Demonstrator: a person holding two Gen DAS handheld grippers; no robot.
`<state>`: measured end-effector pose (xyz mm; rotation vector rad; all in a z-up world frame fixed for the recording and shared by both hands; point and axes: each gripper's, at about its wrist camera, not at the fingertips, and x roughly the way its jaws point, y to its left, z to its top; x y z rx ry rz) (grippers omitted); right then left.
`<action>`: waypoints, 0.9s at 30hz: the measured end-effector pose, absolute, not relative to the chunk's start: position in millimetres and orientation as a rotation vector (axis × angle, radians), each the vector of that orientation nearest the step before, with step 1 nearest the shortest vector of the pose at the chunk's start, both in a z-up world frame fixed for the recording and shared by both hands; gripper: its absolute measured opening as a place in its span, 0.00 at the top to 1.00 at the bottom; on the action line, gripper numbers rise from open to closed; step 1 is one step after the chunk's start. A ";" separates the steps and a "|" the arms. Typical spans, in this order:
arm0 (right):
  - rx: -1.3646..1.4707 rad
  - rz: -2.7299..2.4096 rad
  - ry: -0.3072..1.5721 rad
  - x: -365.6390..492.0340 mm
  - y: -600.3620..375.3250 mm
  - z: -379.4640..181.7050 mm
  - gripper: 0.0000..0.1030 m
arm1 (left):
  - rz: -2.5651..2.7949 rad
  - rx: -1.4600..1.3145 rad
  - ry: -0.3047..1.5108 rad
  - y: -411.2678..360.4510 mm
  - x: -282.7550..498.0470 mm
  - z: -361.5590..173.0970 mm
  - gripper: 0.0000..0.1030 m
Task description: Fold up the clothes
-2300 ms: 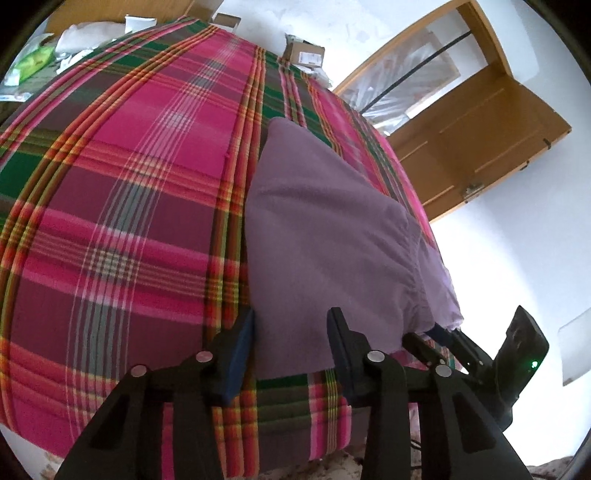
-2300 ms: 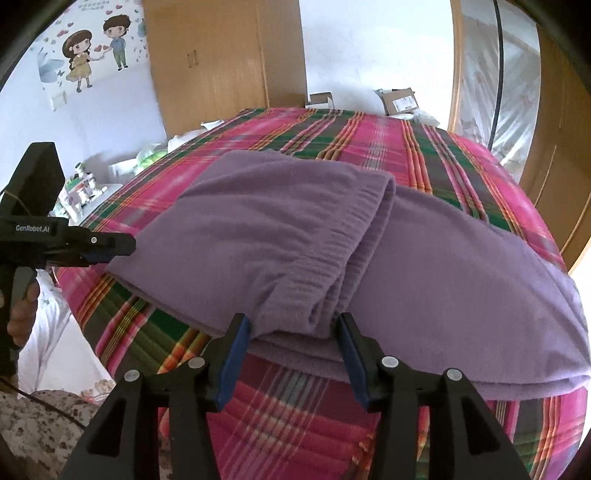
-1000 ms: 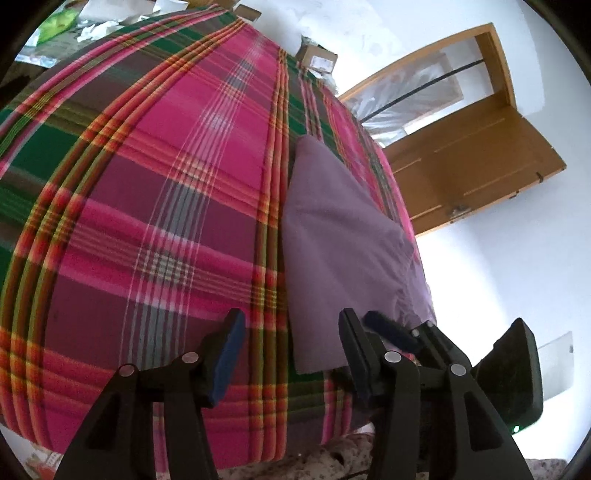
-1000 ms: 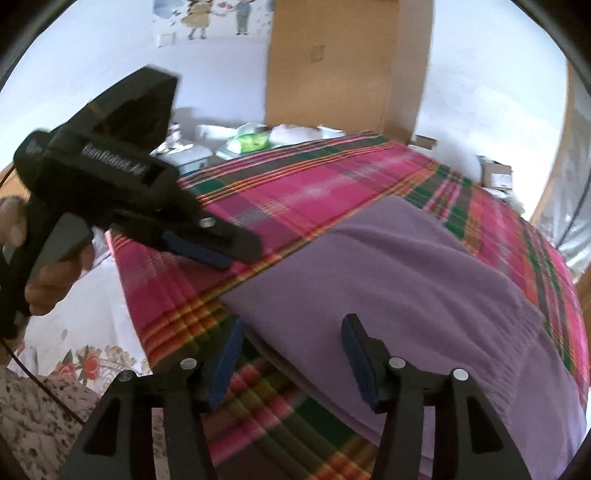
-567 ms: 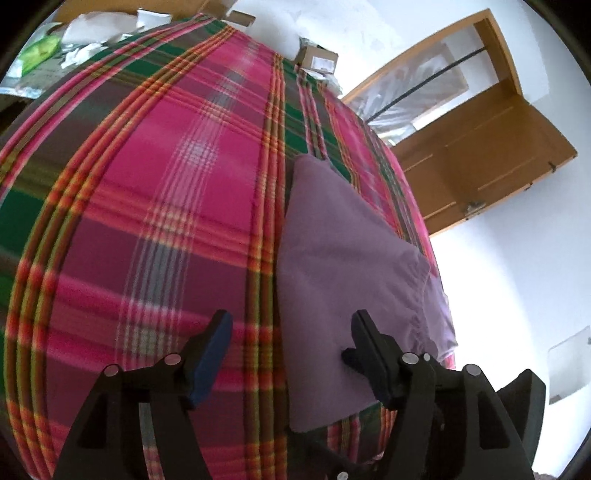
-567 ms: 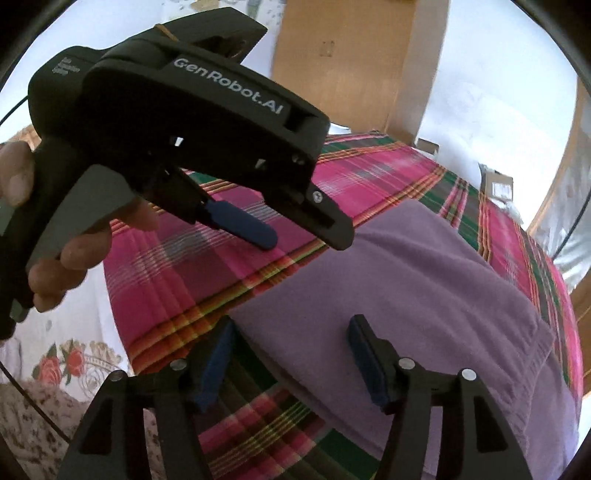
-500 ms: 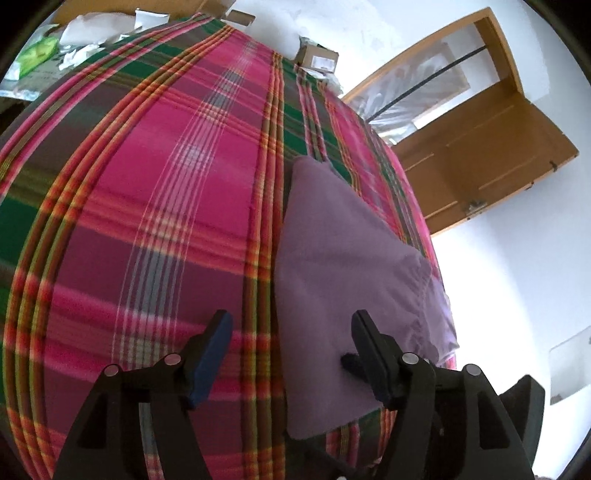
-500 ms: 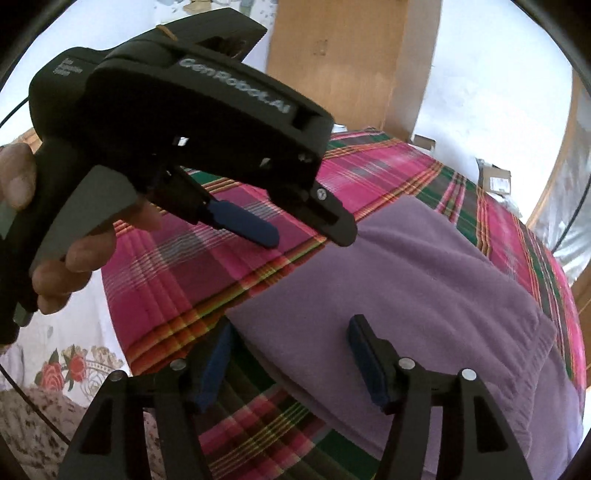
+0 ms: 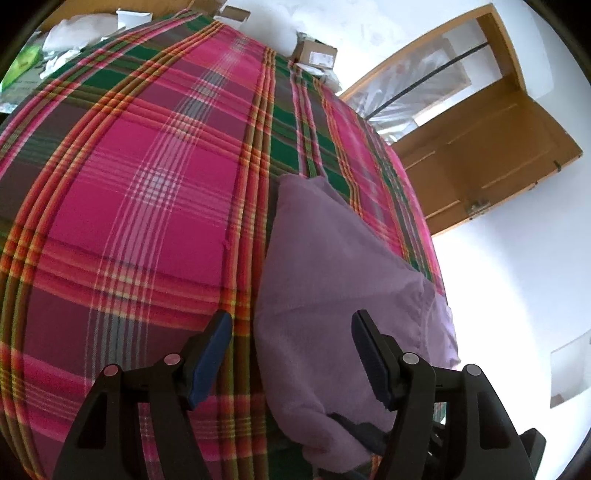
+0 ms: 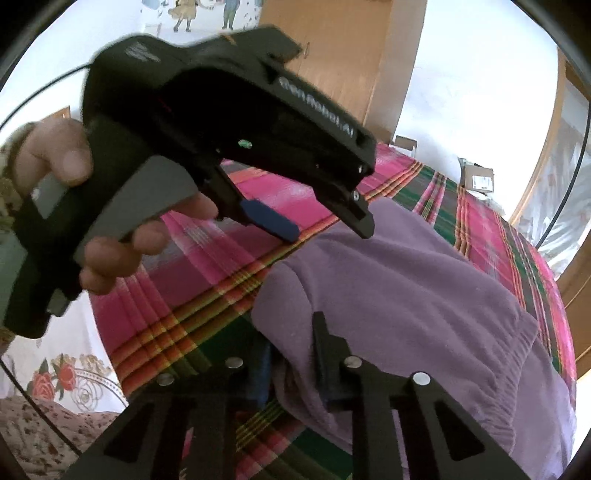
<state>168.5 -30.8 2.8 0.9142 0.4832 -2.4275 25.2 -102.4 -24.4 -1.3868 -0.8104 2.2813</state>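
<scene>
A folded purple garment (image 9: 332, 266) lies on the plaid bed cover (image 9: 147, 184), near the bed's front right edge. In the right wrist view my right gripper (image 10: 291, 365) is shut on the purple garment's (image 10: 406, 295) near corner, and the cloth bunches between its fingers. My left gripper (image 9: 291, 350) stands open just above the garment's near end with nothing in it. In the right wrist view the left gripper (image 10: 328, 229) hovers over the cloth, held by a hand (image 10: 110, 254). The right gripper's tip (image 9: 354, 432) shows under the raised corner.
The bed's front edge (image 10: 155, 354) lies close below the grippers, with patterned floor beneath. Cardboard boxes (image 9: 317, 55) and white bags (image 9: 74, 33) sit beyond the far side. A wooden door (image 9: 480, 158) stands to the right and a wardrobe (image 10: 347, 55) behind.
My right gripper has shut on the garment's near corner and lifted it slightly. The left gripper, still open, has shifted closer above that corner.
</scene>
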 end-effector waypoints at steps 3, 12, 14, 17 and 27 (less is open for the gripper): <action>0.879 -2.434 0.413 173.4 -20.7 12.2 0.82 | 2.259 -1.402 -0.848 -101.0 18.4 -25.5 0.33; 0.796 -2.446 0.294 183.3 -4.1 32.6 0.82 | 2.116 -1.437 -0.931 -83.0 -7.4 -31.0 0.33; 0.789 -2.442 0.281 181.8 -7.1 35.5 0.82 | 2.068 -1.449 -0.951 -80.5 -10.9 -33.7 0.33; 0.793 -2.437 0.280 189.8 -7.0 32.9 0.82 | 1.986 -1.444 -0.970 -72.5 -20.7 -38.6 0.33; 0.834 -2.411 0.288 185.4 -9.8 29.2 0.82 | 1.894 -1.421 -0.971 -64.9 -36.9 -46.4 0.42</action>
